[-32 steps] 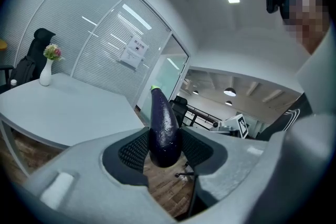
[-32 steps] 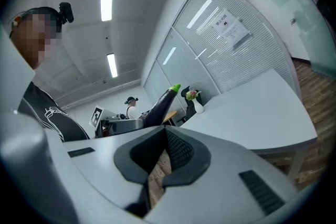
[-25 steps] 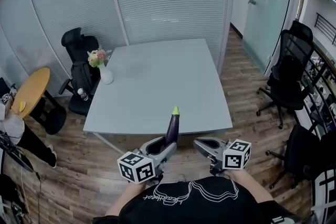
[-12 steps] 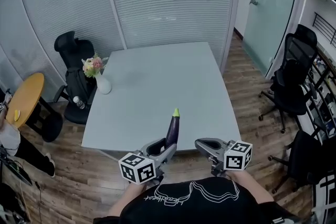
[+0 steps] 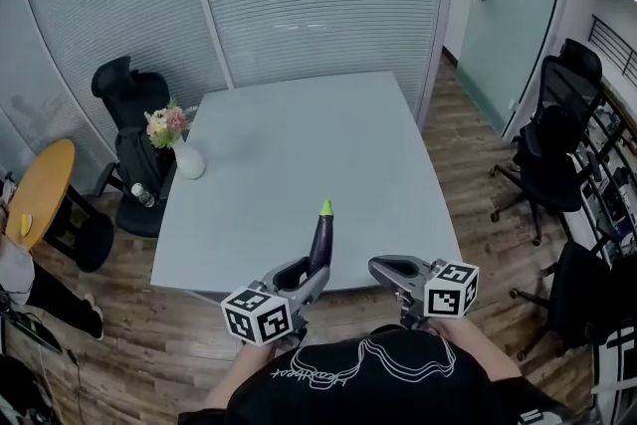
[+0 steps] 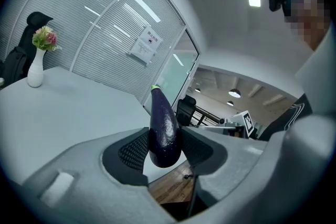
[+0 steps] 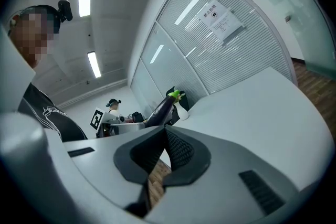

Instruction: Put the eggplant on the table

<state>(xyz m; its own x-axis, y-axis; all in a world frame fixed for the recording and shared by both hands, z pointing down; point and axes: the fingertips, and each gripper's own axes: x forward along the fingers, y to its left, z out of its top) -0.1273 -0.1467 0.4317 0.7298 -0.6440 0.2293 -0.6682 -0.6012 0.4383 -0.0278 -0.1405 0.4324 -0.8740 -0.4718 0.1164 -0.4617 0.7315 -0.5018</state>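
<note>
A dark purple eggplant (image 5: 320, 242) with a green stem tip stands nearly upright in my left gripper (image 5: 304, 274), which is shut on its lower end. In the left gripper view the eggplant (image 6: 164, 131) sits pinched between the two ribbed pads, above the near edge of the pale grey table (image 5: 299, 144). My right gripper (image 5: 378, 265) hangs beside it to the right, just short of the table's edge; its pads meet at the tip, with nothing between them. In the right gripper view, the eggplant (image 7: 160, 109) shows beyond the right gripper (image 7: 164, 134).
A white vase with flowers (image 5: 184, 159) stands at the table's left edge. Black office chairs stand at the left (image 5: 124, 105) and right (image 5: 557, 134). A round yellow table (image 5: 40, 194) is at far left, with a person (image 5: 20, 264) beside it. Blinds and glass walls lie behind.
Both grippers have come forward to the table's near edge, the left carrying the eggplant. The eggplant now stands over the edge, not over the floor. Neither grip has changed.
</note>
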